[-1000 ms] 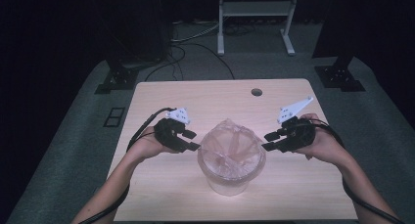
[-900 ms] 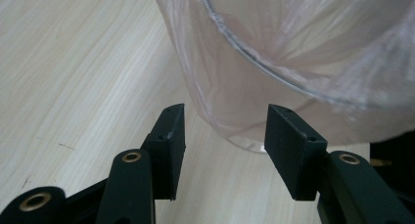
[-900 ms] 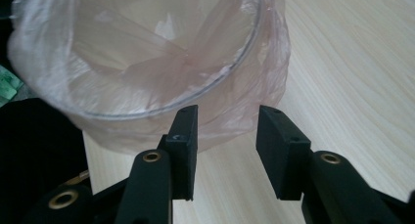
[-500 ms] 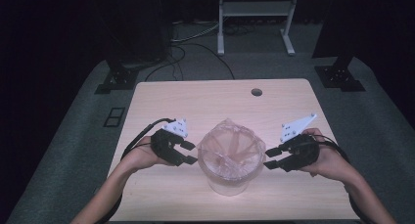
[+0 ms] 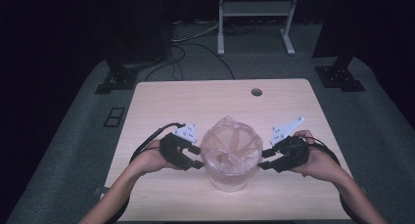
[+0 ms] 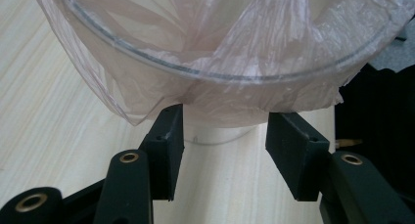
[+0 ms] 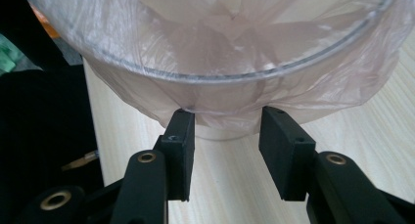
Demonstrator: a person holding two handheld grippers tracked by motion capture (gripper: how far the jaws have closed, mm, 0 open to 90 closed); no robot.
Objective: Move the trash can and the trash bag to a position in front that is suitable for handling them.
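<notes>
- Left gripper [image 5: 195, 156]: jaws about half spread, tips at the hanging hem of the thin, crinkled, translucent pink plastic bag [image 5: 230, 146]; no pinch shows.
- Right gripper [image 5: 265, 159]: jaws likewise parted, released, tips touching the hem opposite.
- The bag lines a clear round plastic container [image 5: 228, 180], folded over its rim, mid-front on the pale wooden table [image 5: 205, 99].
- Bare tabletop lies all around.

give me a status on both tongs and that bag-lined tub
Left tongs and right tongs open, tips at the bag's overhanging hem under the clear tub's rim. Bag folded over the rim, not pinched. Nothing in the way.
</notes>
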